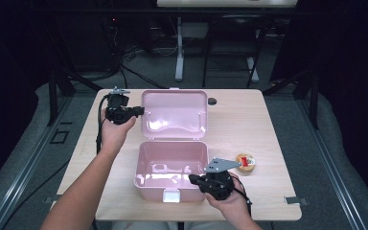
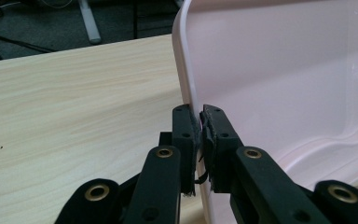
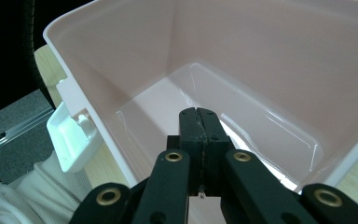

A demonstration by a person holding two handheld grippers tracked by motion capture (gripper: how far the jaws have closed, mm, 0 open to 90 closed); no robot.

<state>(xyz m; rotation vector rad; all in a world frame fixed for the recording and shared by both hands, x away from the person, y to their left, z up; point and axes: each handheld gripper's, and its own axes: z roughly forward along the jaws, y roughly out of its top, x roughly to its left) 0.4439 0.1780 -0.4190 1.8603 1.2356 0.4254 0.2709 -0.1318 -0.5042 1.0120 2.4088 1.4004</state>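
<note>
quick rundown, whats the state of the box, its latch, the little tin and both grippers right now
pink box: open, nothing visible inside
lid: swung back, its left edge pinched by the left gripper
white latch: unfastened, on the front wall
round tin: lying flat on the table, right of the box, untouched
left gripper: shut on the lid edge
right gripper: shut, holding nothing, over the box's inside

Dark room all around, a pale wood surface [image 1: 249, 120] lit bright in the middle, grey floor [image 1: 148, 64] beyond it, black cables [image 1: 139, 76] snaking across, a white table leg [image 1: 179, 52] and black frame legs [image 1: 256, 57] behind
</note>
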